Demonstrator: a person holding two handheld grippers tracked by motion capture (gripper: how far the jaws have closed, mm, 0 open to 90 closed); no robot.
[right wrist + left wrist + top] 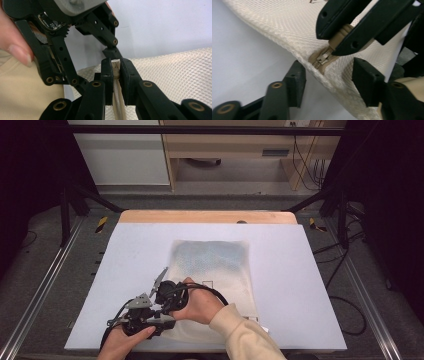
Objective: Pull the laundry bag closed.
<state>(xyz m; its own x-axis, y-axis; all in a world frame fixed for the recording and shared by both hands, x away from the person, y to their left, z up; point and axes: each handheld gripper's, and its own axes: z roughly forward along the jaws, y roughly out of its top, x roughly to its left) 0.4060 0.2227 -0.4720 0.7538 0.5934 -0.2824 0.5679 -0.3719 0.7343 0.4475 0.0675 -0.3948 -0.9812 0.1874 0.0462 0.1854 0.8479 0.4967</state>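
The right gripper [342,40] pinches the zip pull [340,37] on the mesh bag [212,270] (cream), left gripper [327,75] gaping around its corner.

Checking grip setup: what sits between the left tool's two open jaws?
In the left gripper view, the mesh bag's corner with its zipper end lies between them; the right tool pinches the zipper pull just beyond.

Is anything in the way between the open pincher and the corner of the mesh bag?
Nothing visible is. The left gripper has its jaws open on either side of the mesh bag corner, with no object between. The right gripper pinches the zipper pull just beyond that corner, not in the gap.
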